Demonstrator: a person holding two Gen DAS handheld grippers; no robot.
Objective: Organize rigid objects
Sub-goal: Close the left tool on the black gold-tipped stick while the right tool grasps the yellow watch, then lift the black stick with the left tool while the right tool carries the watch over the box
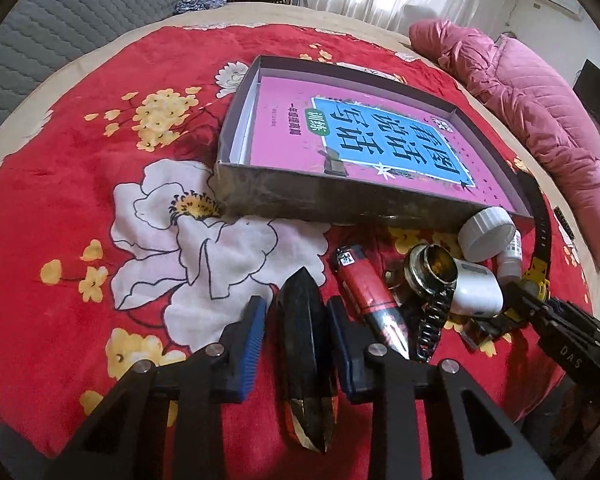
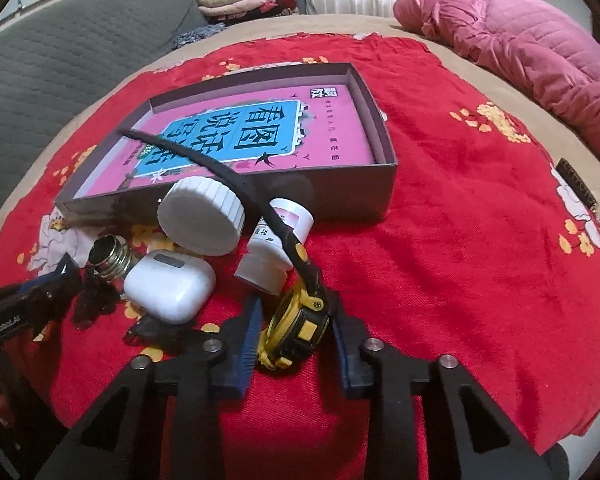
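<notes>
A black, gold-tipped pointed piece (image 1: 304,360) lies on the red floral blanket between the fingers of my left gripper (image 1: 296,306); cloth shows between it and the left pad, so the jaws are open. My right gripper (image 2: 295,300) is shut on a yellow-and-black watch (image 2: 296,320), whose black strap (image 2: 220,168) arches over the front wall of the dark cardboard box (image 2: 340,196). A pink book (image 2: 260,132) lies inside that box. In front of it sit a red lighter (image 1: 364,280), a metal watch (image 1: 432,270), a white earbud case (image 2: 168,284), a white-capped jar (image 2: 204,216) and a small white bottle (image 2: 276,248).
The red blanket (image 2: 460,240) covers a beige bed. A pink padded jacket (image 2: 520,40) lies at the far right, a grey quilted cushion (image 2: 60,60) at the left, folded clothes (image 2: 240,0) at the back. The small objects crowd together between the two grippers.
</notes>
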